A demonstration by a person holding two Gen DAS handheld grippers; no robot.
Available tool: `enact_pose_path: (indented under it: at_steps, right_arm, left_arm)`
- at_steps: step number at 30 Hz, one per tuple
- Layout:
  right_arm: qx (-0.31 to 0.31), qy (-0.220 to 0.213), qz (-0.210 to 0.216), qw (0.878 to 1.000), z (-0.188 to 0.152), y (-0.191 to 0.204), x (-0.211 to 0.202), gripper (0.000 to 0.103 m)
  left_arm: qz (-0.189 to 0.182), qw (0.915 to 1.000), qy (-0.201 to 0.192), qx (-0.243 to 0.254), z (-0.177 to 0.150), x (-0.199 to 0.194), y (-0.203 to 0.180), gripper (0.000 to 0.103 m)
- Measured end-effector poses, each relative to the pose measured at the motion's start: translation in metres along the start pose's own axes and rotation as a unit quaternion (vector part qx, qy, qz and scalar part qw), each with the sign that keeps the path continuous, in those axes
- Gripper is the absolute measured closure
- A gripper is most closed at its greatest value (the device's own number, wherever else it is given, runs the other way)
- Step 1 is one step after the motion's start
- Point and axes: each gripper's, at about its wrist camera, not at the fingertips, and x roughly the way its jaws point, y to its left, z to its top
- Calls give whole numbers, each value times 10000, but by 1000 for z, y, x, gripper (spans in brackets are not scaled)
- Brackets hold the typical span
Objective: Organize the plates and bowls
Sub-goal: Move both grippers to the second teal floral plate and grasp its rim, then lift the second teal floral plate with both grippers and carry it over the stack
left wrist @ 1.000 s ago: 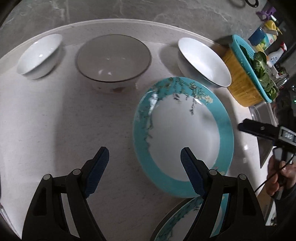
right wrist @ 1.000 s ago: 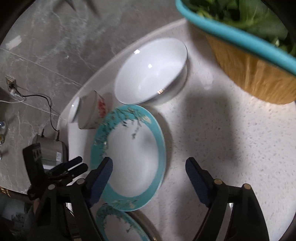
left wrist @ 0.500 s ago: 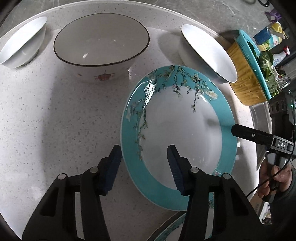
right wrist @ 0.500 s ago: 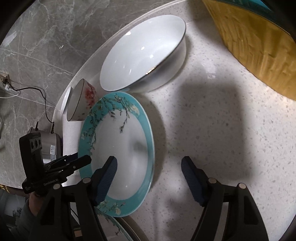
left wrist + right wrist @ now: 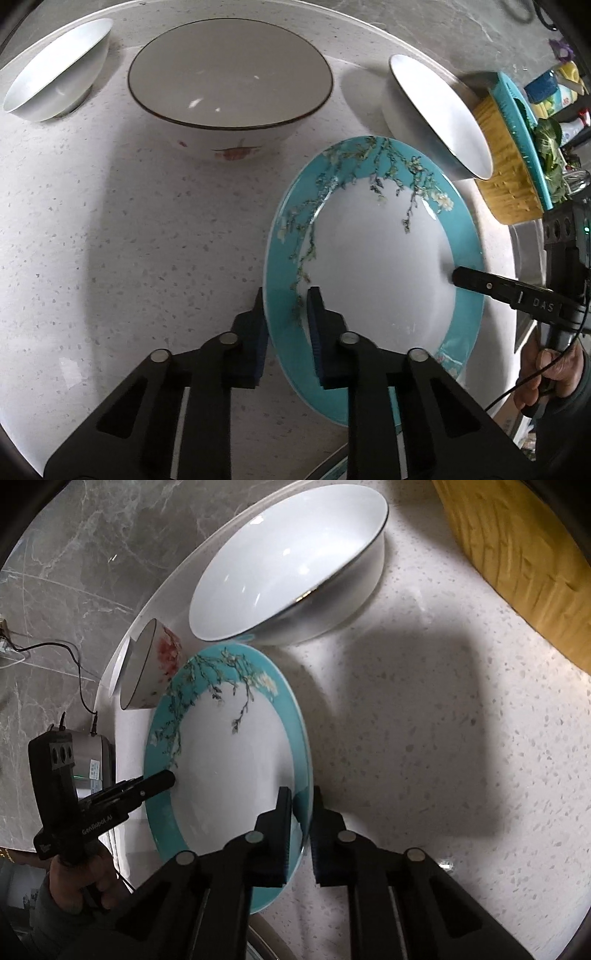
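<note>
A teal-rimmed plate with a blossom-branch pattern lies on the speckled white table. My left gripper has its jaws closing on the plate's near left rim, which sits between the blue pads. My right gripper is shut on the opposite rim of the same plate. Behind the plate stand a large dark-rimmed bowl with a red flower, a white bowl at far left and a white bowl at right. The right-hand white bowl nearly touches the plate's far edge.
A yellow basket with a teal rim holding greens stands at the right, close to the white bowl. Part of a second plate shows below my left gripper. The round table edge curves behind the bowls, with grey marble floor beyond.
Both grippers came down onto the teal plate and their jaws went from wide open to closed on its opposite rims.
</note>
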Motion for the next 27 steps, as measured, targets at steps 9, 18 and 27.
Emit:
enact_pose_path:
  at_steps: [9, 18, 27]
  right_arm:
    - [-134, -73, -199, 9997, -8, 7, 1, 91]
    - [-272, -260, -285, 9989, -11, 10, -8, 90]
    - [-389, -437, -242, 9980, -21, 19, -30, 90]
  left_arm:
    - [240, 9996, -133, -112, 2, -3, -1, 87]
    - [281, 9991, -311, -10, -5, -14, -3, 87]
    - [274, 9984, -493, 84, -21, -48, -10, 87]
